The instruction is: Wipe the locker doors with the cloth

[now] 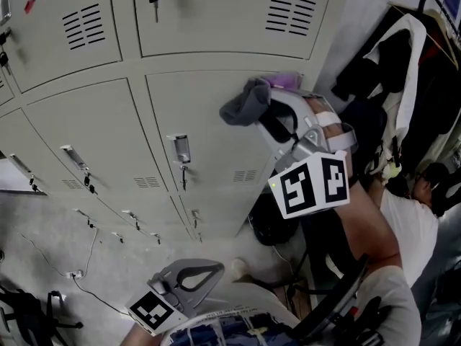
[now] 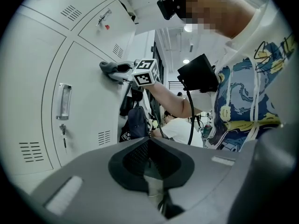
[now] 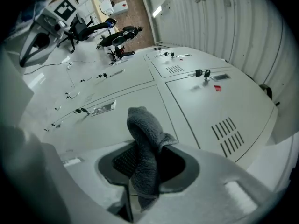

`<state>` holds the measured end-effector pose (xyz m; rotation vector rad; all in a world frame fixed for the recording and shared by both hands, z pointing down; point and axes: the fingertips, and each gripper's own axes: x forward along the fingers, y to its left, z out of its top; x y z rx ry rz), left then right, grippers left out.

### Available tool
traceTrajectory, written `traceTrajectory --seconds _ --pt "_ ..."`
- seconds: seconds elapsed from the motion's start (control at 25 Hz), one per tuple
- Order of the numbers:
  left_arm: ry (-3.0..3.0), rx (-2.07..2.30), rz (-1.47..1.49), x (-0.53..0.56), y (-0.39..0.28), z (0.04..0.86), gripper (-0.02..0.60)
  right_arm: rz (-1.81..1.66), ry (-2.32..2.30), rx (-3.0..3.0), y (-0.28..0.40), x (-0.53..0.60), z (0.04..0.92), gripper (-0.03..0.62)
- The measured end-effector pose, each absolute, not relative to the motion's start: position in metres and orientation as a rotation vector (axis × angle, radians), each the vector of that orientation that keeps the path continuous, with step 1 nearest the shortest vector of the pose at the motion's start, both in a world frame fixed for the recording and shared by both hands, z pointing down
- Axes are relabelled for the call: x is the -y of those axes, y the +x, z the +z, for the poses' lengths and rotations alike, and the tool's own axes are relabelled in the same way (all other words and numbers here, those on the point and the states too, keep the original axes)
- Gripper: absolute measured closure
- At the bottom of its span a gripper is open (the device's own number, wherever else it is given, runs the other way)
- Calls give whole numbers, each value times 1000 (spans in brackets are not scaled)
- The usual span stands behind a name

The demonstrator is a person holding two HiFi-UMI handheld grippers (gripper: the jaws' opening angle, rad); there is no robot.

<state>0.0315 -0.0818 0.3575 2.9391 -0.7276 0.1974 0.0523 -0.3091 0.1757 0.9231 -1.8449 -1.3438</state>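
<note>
Right tongs (image 3: pixel 145 155) clench the grey cloth (image 3: pixel 143 127) at a locker door (image 3: pixel 140 94); left tongs (image 2: pixel 149 146) closed, empty

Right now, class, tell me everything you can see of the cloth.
The cloth is dark grey and fluffy, like terry or microfibre. It is bunched into a thick, twisted wad, not spread flat. The right gripper has its jaws shut on the lower part, so the rest sticks out beyond them. Its free end looks pressed against a pale locker door, towards that door's upper right in the head view.
</note>
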Motion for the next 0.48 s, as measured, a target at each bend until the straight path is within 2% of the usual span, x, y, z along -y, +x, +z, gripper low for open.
traceTrajectory --seconds 0.48 --pt "2946 719 211 85 33 361 578 -1182 804 1837 53 311 288 480"
